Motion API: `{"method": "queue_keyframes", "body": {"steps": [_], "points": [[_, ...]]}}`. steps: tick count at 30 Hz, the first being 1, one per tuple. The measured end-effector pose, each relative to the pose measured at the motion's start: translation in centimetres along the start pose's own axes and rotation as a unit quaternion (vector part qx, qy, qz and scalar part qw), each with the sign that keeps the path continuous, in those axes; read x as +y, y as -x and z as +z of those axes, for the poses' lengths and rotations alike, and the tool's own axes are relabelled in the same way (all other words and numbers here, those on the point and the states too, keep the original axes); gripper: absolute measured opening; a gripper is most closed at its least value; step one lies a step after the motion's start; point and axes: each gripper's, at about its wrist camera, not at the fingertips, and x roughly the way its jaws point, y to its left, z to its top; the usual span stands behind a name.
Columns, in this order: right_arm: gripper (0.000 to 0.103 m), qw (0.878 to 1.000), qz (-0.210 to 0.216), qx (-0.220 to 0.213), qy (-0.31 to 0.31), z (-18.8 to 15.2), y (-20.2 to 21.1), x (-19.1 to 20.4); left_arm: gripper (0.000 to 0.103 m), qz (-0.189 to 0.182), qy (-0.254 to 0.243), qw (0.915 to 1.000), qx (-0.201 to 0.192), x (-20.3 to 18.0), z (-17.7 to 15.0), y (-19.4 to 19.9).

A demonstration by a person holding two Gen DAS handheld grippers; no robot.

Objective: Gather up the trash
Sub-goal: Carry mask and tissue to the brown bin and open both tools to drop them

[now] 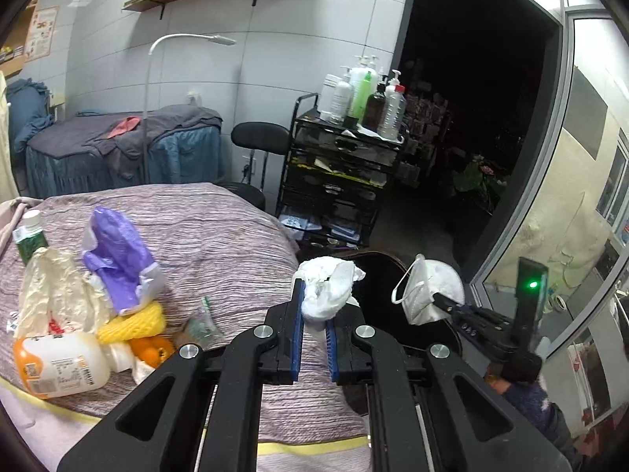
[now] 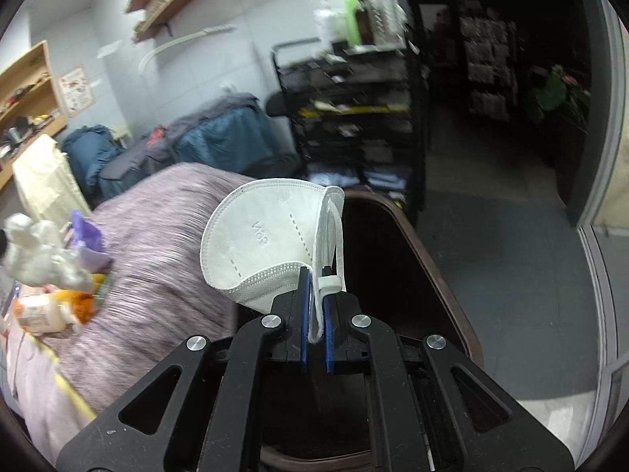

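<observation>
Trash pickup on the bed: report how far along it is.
Done: nothing visibly dropped yet; the dark bin beside the bed shows no contents I can make out.
In hand: the left gripper is shut on a crumpled white tissue, the right gripper on a white face mask, both near the bin.
Left: purple bag, yellow foam net, white bottle, orange peel and wrappers on the bed.

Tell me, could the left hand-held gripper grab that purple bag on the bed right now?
Probably not yet: the left hand-held gripper is shut on a crumpled white tissue. The purple bag lies uncovered on top of the pile, so the path looks free once it lets go.
</observation>
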Motion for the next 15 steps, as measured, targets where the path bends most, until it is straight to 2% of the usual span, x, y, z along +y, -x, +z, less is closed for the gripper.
{"method": "queue_keyframes", "body": {"steps": [9,10,11,12,13,14,15], "points": [[0.009,0.999,-0.021,0.049,-0.012,-2.1,-3.7,-1.6,0.01,-0.02,-0.003,0.9989,0.043,-1.5,-0.4,-3.4],[0.017,0.998,-0.023,0.052,-0.012,-2.3,-3.8,-1.5,0.01,-0.023,-0.004,0.9986,0.048,-1.7,-0.5,-3.8],[0.034,0.998,-0.023,0.052,-0.013,-2.7,-3.6,-1.3,0.01,-0.025,-0.004,0.9983,0.053,-1.9,-0.6,-4.2],[0.045,0.998,-0.023,0.051,-0.017,-2.9,-3.5,-1.3,0.01,-0.026,-0.006,0.998,0.057,-2.1,-0.6,-4.6],[0.068,0.998,-0.025,0.046,-0.021,-3.0,-3.2,-1.4,0.01,-0.026,-0.01,0.9978,0.059,-2.3,-0.7,-4.8],[0.072,0.999,-0.028,0.041,-0.022,-3.1,-3.0,-1.4,0.01,-0.025,-0.013,0.9976,0.062,-2.5,-0.8,-5.2],[0.072,0.999,-0.029,0.035,-0.023,-3.1,-2.7,-1.4,0.01,-0.026,-0.015,0.9974,0.065,-2.7,-0.8,-5.5]]}}
